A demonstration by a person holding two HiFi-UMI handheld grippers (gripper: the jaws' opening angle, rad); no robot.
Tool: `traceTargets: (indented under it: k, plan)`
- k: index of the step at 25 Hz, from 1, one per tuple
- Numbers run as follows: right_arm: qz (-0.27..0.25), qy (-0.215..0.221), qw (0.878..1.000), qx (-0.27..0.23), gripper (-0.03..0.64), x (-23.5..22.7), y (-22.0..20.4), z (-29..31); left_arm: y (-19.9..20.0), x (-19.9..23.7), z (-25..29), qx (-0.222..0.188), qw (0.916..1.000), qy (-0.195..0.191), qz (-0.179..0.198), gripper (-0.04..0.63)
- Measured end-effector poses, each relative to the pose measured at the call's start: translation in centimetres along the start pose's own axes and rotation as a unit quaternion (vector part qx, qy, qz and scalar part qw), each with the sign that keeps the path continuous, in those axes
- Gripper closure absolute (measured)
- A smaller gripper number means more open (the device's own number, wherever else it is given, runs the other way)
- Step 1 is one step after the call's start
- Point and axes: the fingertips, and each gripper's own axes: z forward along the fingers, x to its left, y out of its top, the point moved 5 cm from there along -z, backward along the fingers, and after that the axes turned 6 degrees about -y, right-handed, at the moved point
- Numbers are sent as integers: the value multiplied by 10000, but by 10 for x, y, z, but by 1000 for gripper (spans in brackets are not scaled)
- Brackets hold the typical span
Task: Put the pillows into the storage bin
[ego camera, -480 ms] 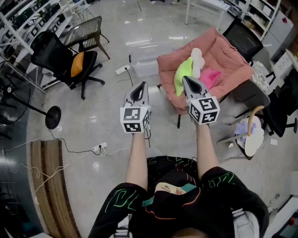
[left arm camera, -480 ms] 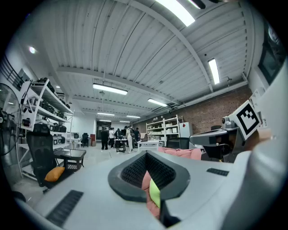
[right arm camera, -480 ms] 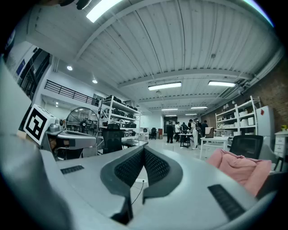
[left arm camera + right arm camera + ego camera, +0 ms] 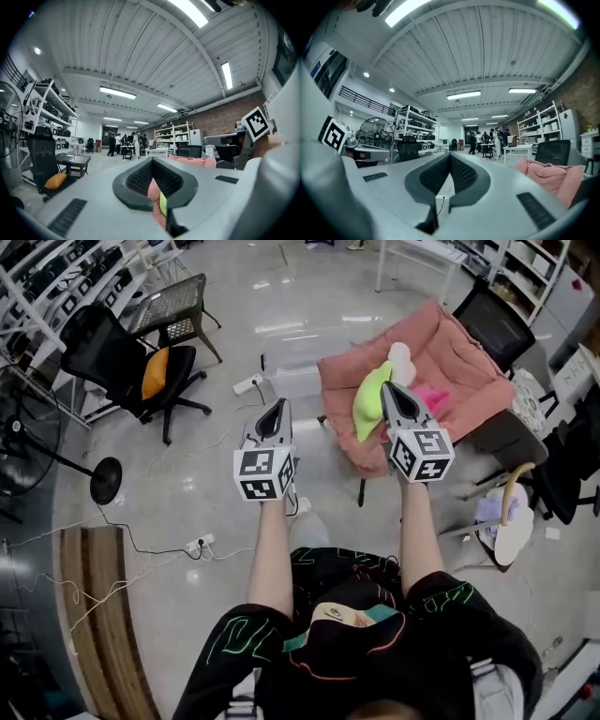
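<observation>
The green pillow [image 4: 368, 401], cream pillow [image 4: 401, 356] and pink pillow [image 4: 434, 397] lie heaped on the pink chair [image 4: 473, 367], look soft, light and squashy to us, best pinched at a plump corner, and sit ahead of our left gripper [image 4: 277, 406] and right gripper [image 4: 390, 390], both level, fingers together on nothing.

no words, numbers or brand names that i can read anywhere here. the only printed marks are the black-and-white square markers on the cubes of my left gripper [image 4: 278, 406] and my right gripper [image 4: 387, 388], and those are block patterns, not letters. one such marker also shows at the edge of each gripper view, equally wordless.
</observation>
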Motion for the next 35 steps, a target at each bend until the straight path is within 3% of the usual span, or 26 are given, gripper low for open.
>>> traceTargets:
  k: [6, 12, 16, 21, 26, 31, 35]
  plan:
    - [-90, -129, 9998, 151, 626, -20, -22, 58, -20, 46, 64, -31, 9995, -123, -284, 600]
    - [225, -563, 9971, 471, 626, -63, -62, 153, -51, 87, 174, 124, 9946, -854, -584, 600]
    - [309, -740, 9931, 861, 626, -76, -92, 230, -76, 133, 251, 345, 9859, -1270, -1034, 598]
    - [462, -1473, 9793, 1308, 626, -117, -122, 282, -108, 165, 338, 746, 9687, -1832, -1497, 600]
    - [656, -2084, 9575, 1881, 626, -153, -166, 288, -155, 149, 400, 1238, 9428, -2453, -1889, 600]
    - [937, -2607, 9312, 2370, 626, -176, -206, 266, -203, 101, 430, 1814, 9048, -3213, -2125, 598]
    - [1201, -2840, 9129, 2674, 624, -193, -244, 247, -237, 61, 454, 2234, 8782, -3706, -2039, 598]
